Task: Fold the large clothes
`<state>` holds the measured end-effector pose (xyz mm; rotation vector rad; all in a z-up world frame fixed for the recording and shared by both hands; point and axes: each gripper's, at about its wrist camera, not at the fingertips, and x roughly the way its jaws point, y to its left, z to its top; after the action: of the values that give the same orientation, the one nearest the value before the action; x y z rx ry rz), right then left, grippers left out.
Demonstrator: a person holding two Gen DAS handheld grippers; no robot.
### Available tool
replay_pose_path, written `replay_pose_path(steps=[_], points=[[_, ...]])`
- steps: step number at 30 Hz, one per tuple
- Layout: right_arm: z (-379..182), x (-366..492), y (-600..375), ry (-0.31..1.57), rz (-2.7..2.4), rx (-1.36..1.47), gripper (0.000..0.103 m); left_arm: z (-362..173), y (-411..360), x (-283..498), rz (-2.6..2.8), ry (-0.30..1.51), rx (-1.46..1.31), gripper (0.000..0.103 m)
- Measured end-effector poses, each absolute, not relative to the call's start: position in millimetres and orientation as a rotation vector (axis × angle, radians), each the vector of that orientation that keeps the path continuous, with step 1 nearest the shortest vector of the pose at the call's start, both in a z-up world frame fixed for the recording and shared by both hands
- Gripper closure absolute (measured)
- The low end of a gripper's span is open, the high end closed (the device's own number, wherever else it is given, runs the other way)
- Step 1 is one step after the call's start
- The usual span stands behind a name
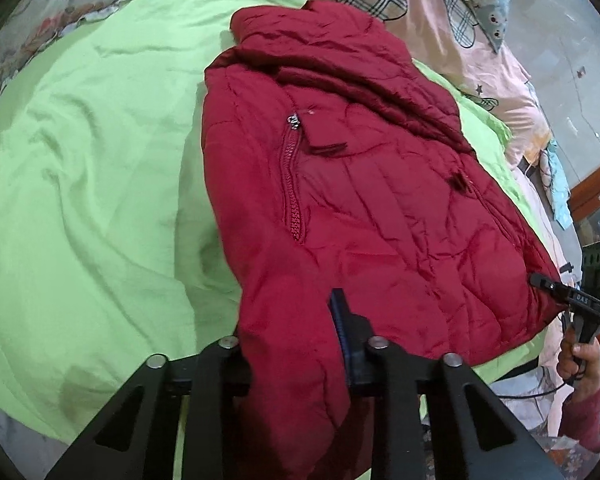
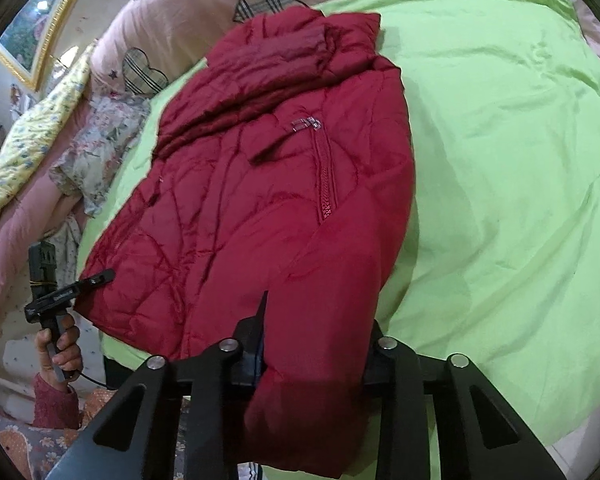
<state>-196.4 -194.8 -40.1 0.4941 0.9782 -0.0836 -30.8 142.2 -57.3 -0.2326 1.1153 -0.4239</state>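
While the red jacket (image 1: 360, 184) lies on the green sheet (image 1: 92, 168), the left gripper (image 1: 296, 344) and right gripper (image 2: 316, 340) each clench a near hem corner. Lift both evenly, carry the hem far toward the collar, keeping edges aligned.

Left gripper (image 1: 300, 340) jaws pinch the red jacket's (image 1: 360, 200) near hem; right gripper (image 1: 548, 284) grips its corner at frame right, over the green sheet (image 1: 100, 160).

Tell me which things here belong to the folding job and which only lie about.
Job: red quilted puffer jacket; left tool and right tool, each clamped on its hem.

Lying about: lime green sheet; pink heart-patterned quilt; floral cloth.
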Motion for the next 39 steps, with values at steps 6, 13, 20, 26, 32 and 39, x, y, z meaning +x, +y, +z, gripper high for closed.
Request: replay_pose_path(steps=[6,13,20,26,32,39], points=[[-35.3,-205.6,-206.4,0.897,-0.013,0.593,0.079,-46.0,152.0,-36.8,-0.443,1.073,-0.239,0.087],[-22.6,-197.9,-214.5,0.823,0.035,0.626,0.081,-27.1,161.9,-32.3,-0.474,1.004,-0.275,0.089],[-15.5,-194.2,-216.6,0.778,0.063,0.624,0.081,-20.4,164.8,-33.9,-0.487,0.975,-0.274,0.089],[-6.0,-193.2,-223.0,0.727,0.081,0.628,0.081,-13.2,173.1,-30.1,-0.495,0.944,-0.301,0.089],[7.7,-186.3,-228.2,0.647,0.086,0.620,0.082,-4.4,179.2,-22.5,-0.490,0.901,-0.344,0.089],[20.7,-167.8,-238.0,0.578,0.089,0.627,0.082,8.7,176.8,-10.5,-0.491,0.859,-0.351,0.088]])
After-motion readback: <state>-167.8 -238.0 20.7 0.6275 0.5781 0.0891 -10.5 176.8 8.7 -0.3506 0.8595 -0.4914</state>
